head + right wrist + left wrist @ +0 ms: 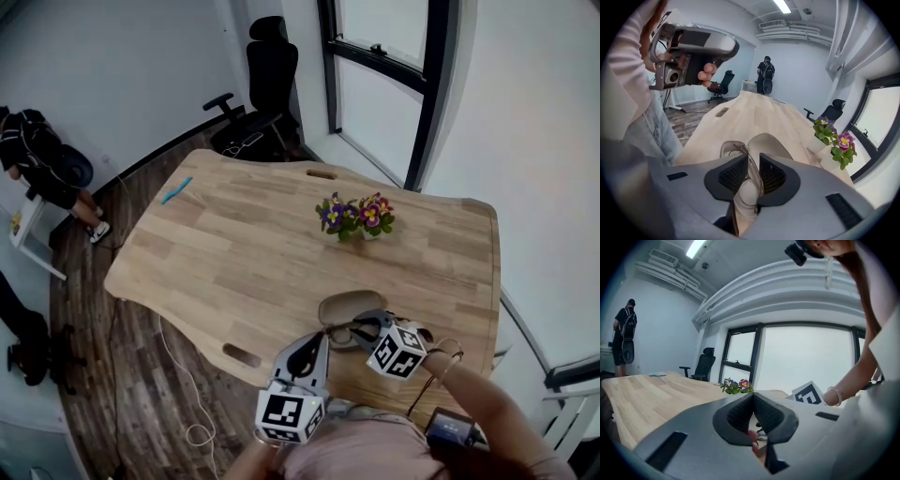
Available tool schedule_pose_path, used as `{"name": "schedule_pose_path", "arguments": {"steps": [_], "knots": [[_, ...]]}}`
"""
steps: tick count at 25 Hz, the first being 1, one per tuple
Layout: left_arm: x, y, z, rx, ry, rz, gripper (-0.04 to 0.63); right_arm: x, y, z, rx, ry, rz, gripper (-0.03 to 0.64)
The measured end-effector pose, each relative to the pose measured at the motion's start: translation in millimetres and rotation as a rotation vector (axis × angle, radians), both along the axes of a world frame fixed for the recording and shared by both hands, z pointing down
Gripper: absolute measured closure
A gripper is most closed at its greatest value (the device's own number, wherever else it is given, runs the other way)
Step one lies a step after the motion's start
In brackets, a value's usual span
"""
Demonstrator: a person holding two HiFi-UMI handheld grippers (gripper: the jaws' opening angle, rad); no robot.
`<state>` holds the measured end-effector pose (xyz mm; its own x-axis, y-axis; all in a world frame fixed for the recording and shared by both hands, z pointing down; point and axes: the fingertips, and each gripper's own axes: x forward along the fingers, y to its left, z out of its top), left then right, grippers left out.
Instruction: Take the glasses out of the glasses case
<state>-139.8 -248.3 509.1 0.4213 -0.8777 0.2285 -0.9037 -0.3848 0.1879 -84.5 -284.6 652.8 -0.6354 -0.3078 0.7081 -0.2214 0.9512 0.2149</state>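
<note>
The glasses case (345, 305) lies open on the wooden table (244, 253) near the front edge; in the right gripper view its beige lid (769, 143) and tray (727, 149) sit just past the jaws. My right gripper (753, 161) is shut on the clear-framed glasses (746, 192), one lens pinched between the pads, lifted just above the case. In the head view the right gripper (364, 326) is over the case's near side. My left gripper (317, 345) hovers beside it, jaws together (753, 401); a small pink and metal piece (753, 436) shows in the gap below the pads.
A small pot of purple and pink flowers (361, 217) stands mid-table behind the case. A blue object (176, 190) lies at the far left corner. An office chair (267, 84) and a person (37, 155) are beyond the table.
</note>
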Motion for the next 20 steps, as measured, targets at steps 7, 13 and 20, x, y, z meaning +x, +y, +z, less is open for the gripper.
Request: {"name": "schedule_pose_path", "arguments": {"steps": [7, 13, 20], "knots": [[-3, -7, 7, -0.009, 0.000, 0.010, 0.595, 0, -7, 27, 0.007, 0.115, -0.035, 0.545], [-10, -9, 11, -0.018, 0.008, 0.000, 0.595, -5, -10, 39, 0.013, 0.177, -0.068, 0.545], [-15, -10, 16, -0.029, 0.020, -0.008, 0.595, -6, -12, 54, -0.021, 0.248, -0.104, 0.546]]}}
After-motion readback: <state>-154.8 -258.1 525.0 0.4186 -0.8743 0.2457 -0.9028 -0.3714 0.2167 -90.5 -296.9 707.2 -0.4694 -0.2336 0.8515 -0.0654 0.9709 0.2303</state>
